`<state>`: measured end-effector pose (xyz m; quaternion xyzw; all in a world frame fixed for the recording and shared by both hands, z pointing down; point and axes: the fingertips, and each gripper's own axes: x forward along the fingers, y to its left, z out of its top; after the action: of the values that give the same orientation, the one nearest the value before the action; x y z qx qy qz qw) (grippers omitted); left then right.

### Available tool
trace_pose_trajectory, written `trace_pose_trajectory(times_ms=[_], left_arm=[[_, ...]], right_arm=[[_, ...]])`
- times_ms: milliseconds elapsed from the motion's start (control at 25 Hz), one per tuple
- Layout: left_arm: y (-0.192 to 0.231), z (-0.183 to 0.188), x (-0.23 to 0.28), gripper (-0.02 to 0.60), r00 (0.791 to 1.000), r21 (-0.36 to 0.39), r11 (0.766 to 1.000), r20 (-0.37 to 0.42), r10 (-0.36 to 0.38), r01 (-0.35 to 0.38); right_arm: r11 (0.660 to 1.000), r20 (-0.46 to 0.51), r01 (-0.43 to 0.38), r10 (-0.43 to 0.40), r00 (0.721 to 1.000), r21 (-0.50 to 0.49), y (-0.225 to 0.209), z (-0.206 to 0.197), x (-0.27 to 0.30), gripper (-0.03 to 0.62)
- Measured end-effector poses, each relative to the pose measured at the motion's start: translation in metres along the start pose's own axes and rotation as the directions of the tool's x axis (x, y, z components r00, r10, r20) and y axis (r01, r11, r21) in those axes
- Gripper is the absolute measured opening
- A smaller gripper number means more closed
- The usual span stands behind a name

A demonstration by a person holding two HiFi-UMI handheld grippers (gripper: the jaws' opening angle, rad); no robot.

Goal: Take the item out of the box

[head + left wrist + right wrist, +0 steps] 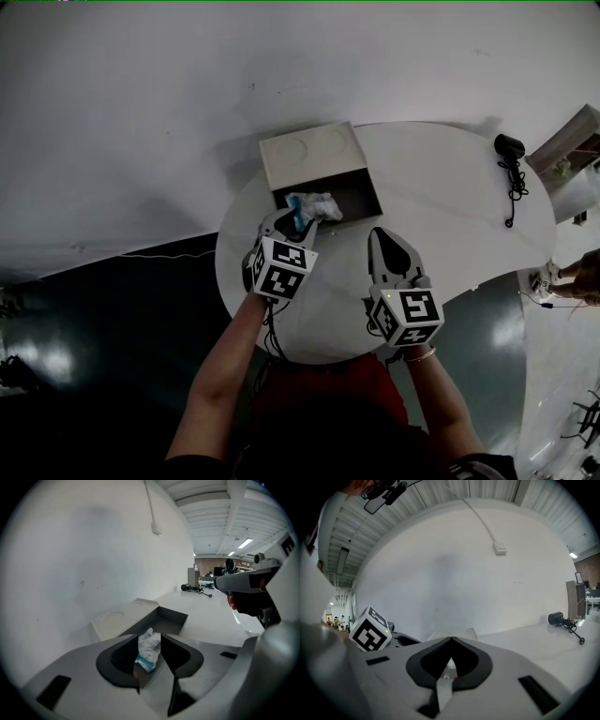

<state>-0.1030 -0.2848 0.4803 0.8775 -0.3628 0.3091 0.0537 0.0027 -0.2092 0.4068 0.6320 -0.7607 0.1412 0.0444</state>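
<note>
A pale flat box (314, 150) lies open on the round white table (459, 234), its lid folded back and its grey tray (356, 195) toward me. A crumpled white and teal packet (314, 206) rests at the tray's near edge. My left gripper (286, 218) points at it with jaws apart. In the left gripper view the packet (149, 649) sits in the gap between the spread fingertips of the left gripper (149, 637), in front of the box (161, 618). My right gripper (378, 232) hovers over bare table to the right, fingertips together, and the right gripper (451, 639) holds nothing.
A black device with a coiled cable (509, 150) lies at the table's far right. A wooden-framed object (567, 141) and a person's hand (581, 272) are beyond the right edge. A white wall stands close behind the box. The table's near rim is by my body.
</note>
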Motion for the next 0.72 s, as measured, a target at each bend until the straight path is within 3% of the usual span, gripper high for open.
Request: trace_pose_trajectory(times_ms=[320, 720], left_arm=[[0.002, -0.001, 0.028, 0.15, 0.992, 0.097, 0.995, -0.126, 0.021, -0.009], [-0.011, 0.003, 0.055, 0.15, 0.961, 0.261, 0.958, -0.274, -0.045, 0.119]], right_arm=[[0.999, -0.018, -0.044, 0.044, 0.999, 0.024, -0.032, -0.001, 0.01, 0.014], [0.992, -0.055, -0.117, 0.119, 0.991, 0.038, -0.047, -0.002, 0.03, 0.014]])
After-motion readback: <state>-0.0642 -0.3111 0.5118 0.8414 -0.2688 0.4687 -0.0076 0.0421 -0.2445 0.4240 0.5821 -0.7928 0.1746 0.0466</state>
